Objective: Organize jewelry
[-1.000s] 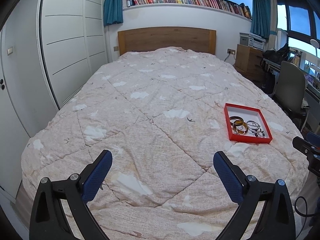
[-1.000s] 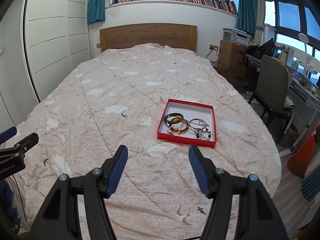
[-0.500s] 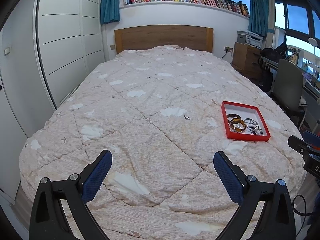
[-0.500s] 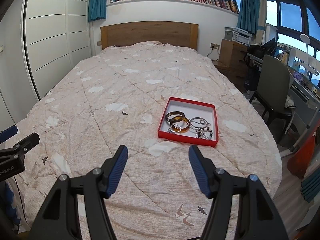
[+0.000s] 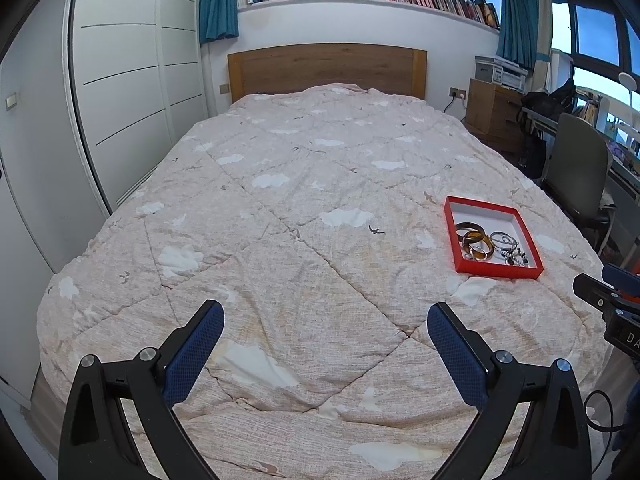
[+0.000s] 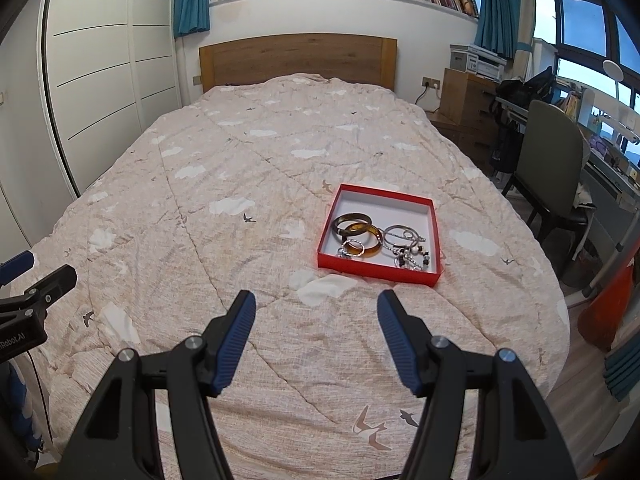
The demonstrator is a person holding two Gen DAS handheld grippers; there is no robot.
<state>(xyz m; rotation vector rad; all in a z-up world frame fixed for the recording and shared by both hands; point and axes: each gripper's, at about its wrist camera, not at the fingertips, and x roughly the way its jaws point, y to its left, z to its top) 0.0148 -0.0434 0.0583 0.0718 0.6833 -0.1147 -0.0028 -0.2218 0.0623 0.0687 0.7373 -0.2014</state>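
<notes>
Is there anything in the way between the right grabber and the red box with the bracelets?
Nothing visible. Only bare quilted cloud-print bedspread lies between the open right gripper and the shallow red cardboard tray of bangles.

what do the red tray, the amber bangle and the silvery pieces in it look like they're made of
Red tray: probably card or paperboard, with thin straight walls, matte red outside and plain white inside.
Amber bangle: glossy and see-through in honey brown, so resin, glass or amber; the look leaves it open.
Silvery pieces: thin bright rings and chain that glint, likely polished metal; the beads are too small to tell.
</notes>
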